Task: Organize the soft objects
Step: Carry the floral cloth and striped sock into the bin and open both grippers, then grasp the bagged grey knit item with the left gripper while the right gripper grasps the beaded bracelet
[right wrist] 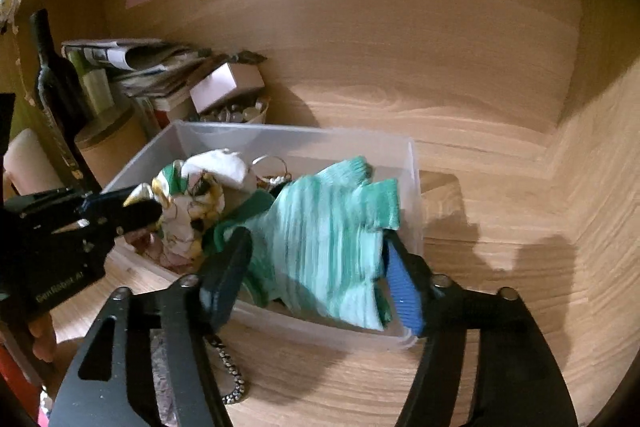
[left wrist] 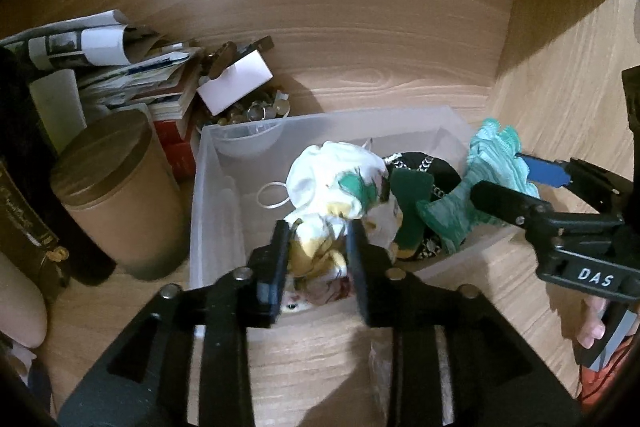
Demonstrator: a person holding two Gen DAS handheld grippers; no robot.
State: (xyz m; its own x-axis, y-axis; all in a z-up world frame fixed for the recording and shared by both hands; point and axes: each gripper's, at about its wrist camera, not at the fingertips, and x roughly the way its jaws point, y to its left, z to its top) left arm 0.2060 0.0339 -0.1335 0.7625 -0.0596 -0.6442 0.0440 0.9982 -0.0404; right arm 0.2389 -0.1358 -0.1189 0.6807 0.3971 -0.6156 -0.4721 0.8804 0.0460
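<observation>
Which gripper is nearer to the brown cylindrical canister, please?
Left. The left gripper holds floral cloth over the bin, beside the canister; the right gripper holds the green glove at the bin's far side.

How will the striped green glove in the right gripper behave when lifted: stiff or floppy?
Probably floppy: the green glove sags between the right gripper jaws, cuff hanging over the clear bin wall. Likely light, since its knit looks thin. It seems unlikely to slip, as the fabric bunches against the blue pad.
</observation>
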